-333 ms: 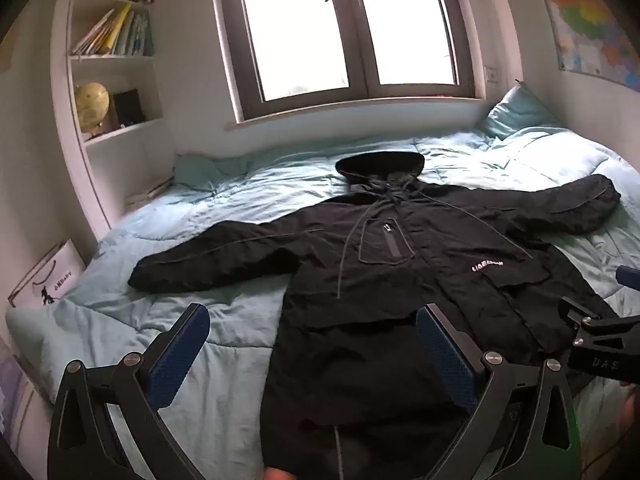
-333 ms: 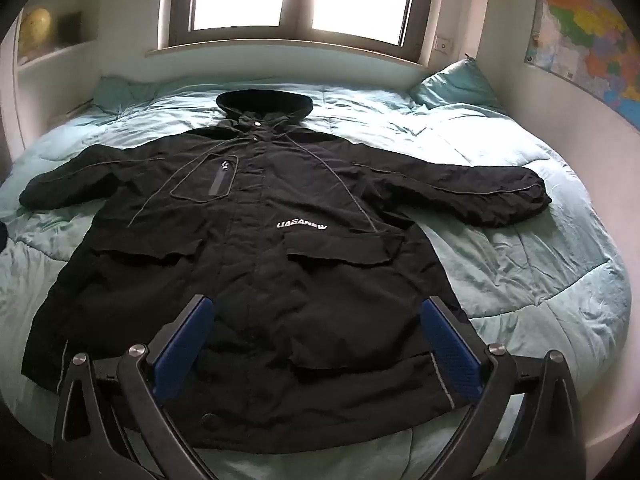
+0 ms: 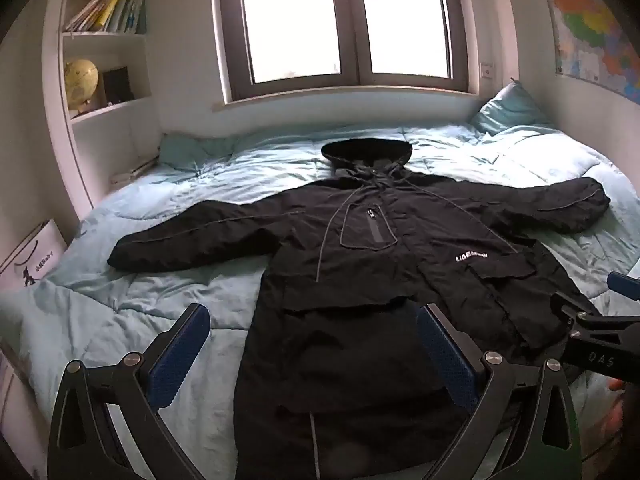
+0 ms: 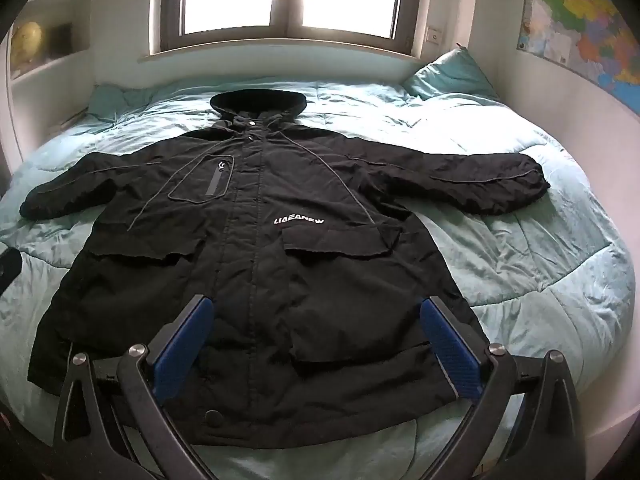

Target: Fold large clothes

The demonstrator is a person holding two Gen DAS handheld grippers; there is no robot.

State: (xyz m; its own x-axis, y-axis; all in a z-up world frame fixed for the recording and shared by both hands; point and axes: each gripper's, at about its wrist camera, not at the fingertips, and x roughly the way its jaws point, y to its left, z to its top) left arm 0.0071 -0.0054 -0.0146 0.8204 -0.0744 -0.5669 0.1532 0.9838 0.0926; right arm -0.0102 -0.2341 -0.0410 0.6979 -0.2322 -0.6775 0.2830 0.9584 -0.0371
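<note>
1. Daylight is pouring through a double window at 12 o'clock, above a bed that is wearing a pale teal quilt.
2. Lying face up across the quilt is a black hooded jacket, front closed, hood pointing toward 12 o'clock and hem sitting nearest the cameras at 6 o'clock.
3. Both sleeves are spreading outward: in the right wrist view one is reaching to 9 o'clock and the other to 3 o'clock, each resting flat on the quilt.
4. White lettering is showing on the chest, just above a flap pocket.
5. Hovering at 6 o'clock, the left tool is standing wide apart with nothing between its blue pads; one pad is sitting over the quilt, the other over the jacket's lower left side.
6. Likewise spread wide and holding nothing, the right tool is hanging over the hem near the jacket's middle.
7. At 3 o'clock in the left wrist view, part of the right tool is poking in beside the jacket's edge.
8. A teal pillow is leaning at 1 o'clock, a colourful wall map is hanging at 2 o'clock, and a shelf with a yellow globe and books is standing at 10 o'clock.
</note>
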